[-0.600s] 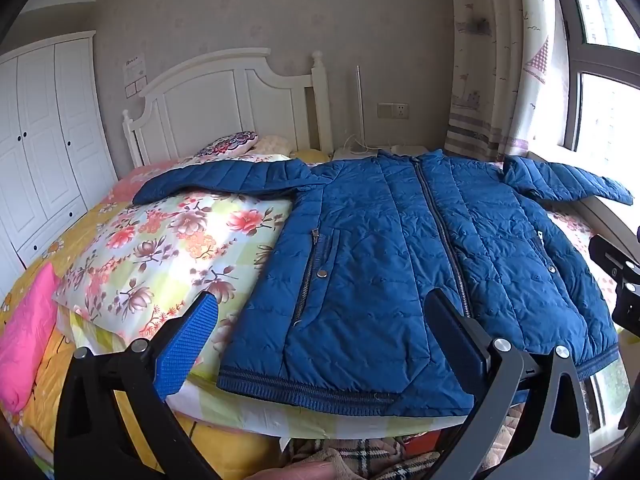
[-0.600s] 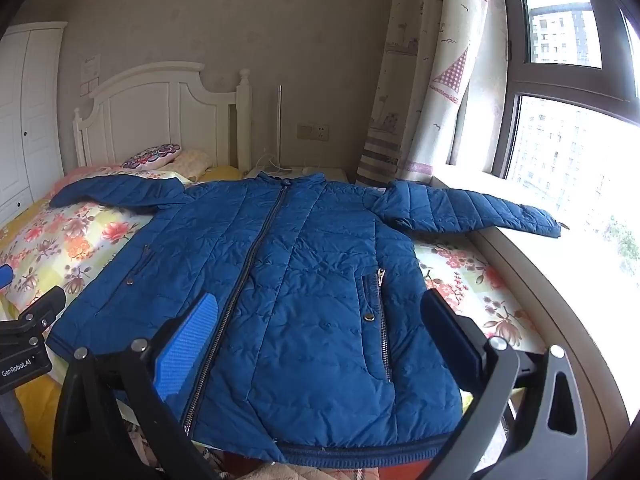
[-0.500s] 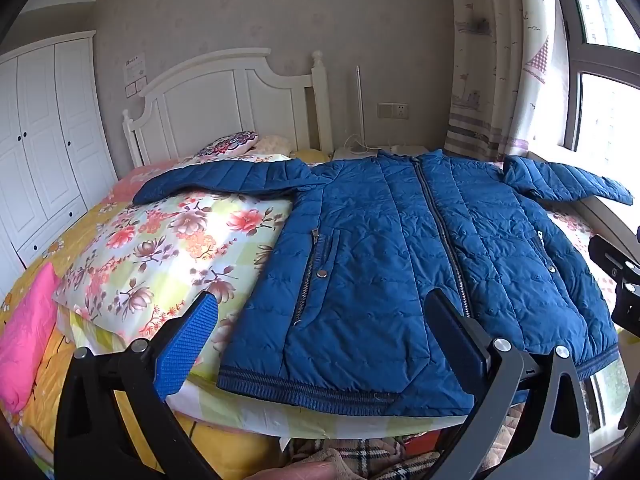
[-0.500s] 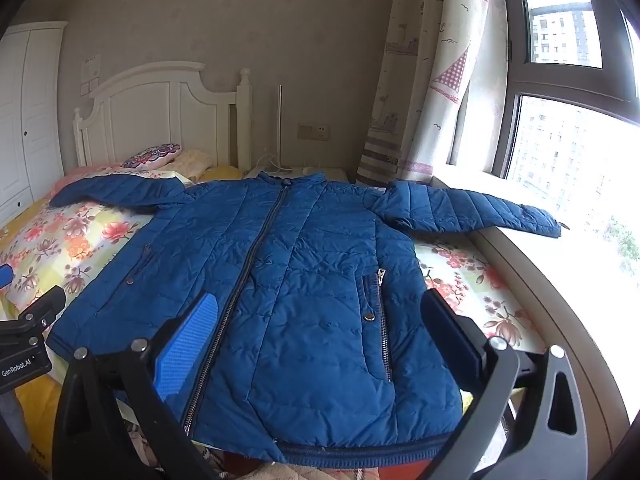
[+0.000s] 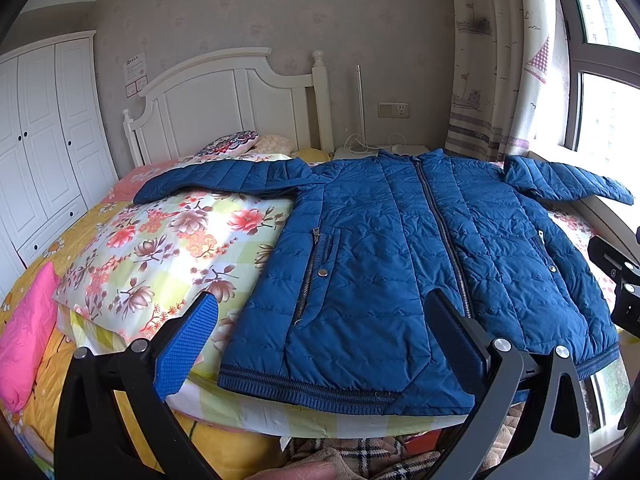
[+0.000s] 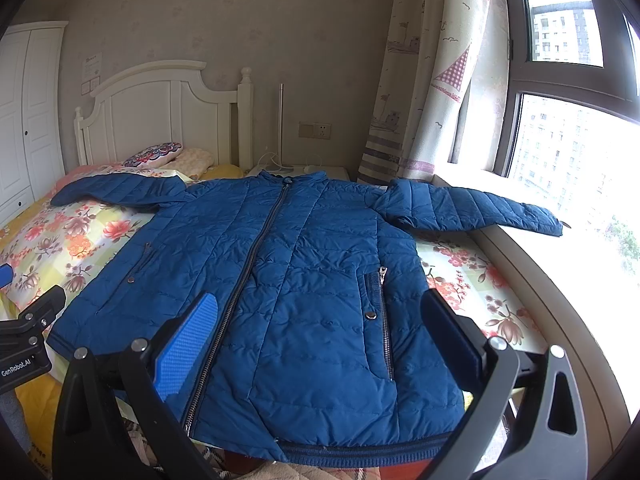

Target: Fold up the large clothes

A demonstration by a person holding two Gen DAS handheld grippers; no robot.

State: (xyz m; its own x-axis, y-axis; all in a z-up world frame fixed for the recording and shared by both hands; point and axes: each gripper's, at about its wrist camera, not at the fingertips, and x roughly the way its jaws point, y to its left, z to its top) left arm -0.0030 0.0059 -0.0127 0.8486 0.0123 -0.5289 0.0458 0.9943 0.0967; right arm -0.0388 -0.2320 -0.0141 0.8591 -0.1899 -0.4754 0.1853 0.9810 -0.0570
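Note:
A blue quilted jacket (image 5: 400, 248) lies flat and zipped on the bed, front up, both sleeves spread out sideways. It also fills the right wrist view (image 6: 280, 280). My left gripper (image 5: 320, 320) is open and empty, held above the hem at the jacket's left half. My right gripper (image 6: 320, 320) is open and empty, above the hem at the jacket's right half. The right sleeve (image 6: 472, 208) reaches onto the window sill.
A floral quilt (image 5: 160, 248) lies under the jacket on the bed, with a pink pillow (image 5: 24, 336) at the left. White headboard (image 5: 224, 108) and wardrobe (image 5: 44, 132) stand behind. The window sill (image 6: 560, 312) runs along the right. A plaid cloth (image 5: 360, 456) lies below the bed edge.

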